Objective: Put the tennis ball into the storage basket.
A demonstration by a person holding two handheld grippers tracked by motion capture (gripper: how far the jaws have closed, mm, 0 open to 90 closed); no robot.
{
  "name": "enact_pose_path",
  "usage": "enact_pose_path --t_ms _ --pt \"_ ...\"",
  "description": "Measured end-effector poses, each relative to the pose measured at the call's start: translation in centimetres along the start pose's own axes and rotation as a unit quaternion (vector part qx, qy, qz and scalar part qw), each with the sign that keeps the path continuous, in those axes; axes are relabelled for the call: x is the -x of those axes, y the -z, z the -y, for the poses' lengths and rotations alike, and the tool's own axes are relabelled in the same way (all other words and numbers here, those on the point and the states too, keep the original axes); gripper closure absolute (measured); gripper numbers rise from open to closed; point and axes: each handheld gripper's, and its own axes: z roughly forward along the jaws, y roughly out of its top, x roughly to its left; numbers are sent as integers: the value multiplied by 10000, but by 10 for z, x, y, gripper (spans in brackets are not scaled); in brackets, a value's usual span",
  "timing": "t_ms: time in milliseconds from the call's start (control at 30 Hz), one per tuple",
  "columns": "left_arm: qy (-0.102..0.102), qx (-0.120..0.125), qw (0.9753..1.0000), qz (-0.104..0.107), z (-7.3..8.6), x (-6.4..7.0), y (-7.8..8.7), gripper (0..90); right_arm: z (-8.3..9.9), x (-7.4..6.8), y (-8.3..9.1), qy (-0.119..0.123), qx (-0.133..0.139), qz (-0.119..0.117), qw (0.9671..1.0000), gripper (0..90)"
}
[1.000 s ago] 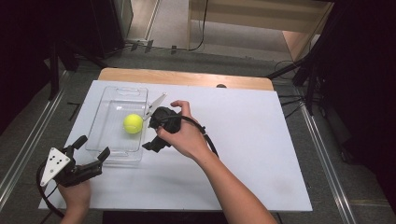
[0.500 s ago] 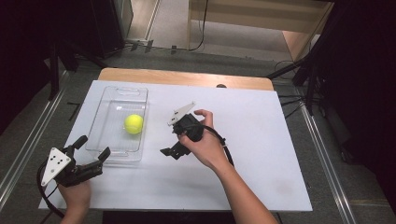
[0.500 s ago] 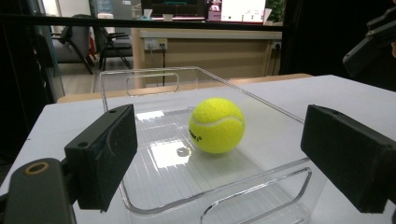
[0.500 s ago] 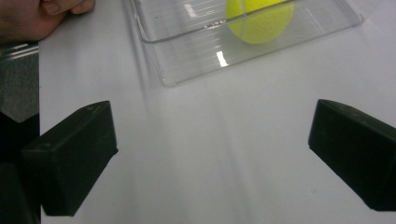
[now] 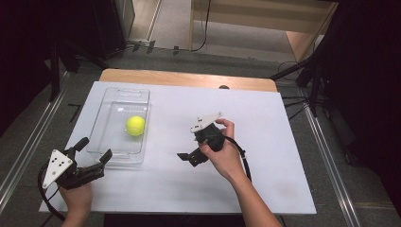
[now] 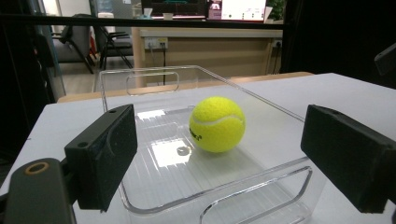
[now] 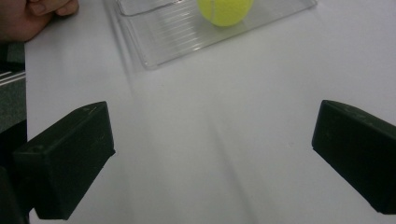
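While the left gripper [image 5: 93, 152] gapes empty beside the tray [image 5: 109, 109], the right gripper [image 5: 188, 156] hovers wide, empty, mid-table.

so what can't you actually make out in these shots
- Print on the tennis ball: left gripper view, too small to read.
- Top of the ball: right gripper view, cut off by the upper edge.
- Near end of the clear tray: left gripper view, cut off by the bottom edge.
- Right claw: high view, its far jaw is hidden by the hand.
- Left hand: right gripper view, cropped at the corner.
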Motion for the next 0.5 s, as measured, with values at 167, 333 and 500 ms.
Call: enact_pose_path --t_ms 167,333,500 --pt "-17 -15 10000 -7 0 0 0 113 13 1 6 -107 95 96 9999 0" --pt "-25 -8 10000 -13 0 1 0 113 24 3 12 -203 186 185 9995 0" --pt "-68 -17 10000 -8 0 1 0 113 35 6 19 -299 343 281 9986 0"
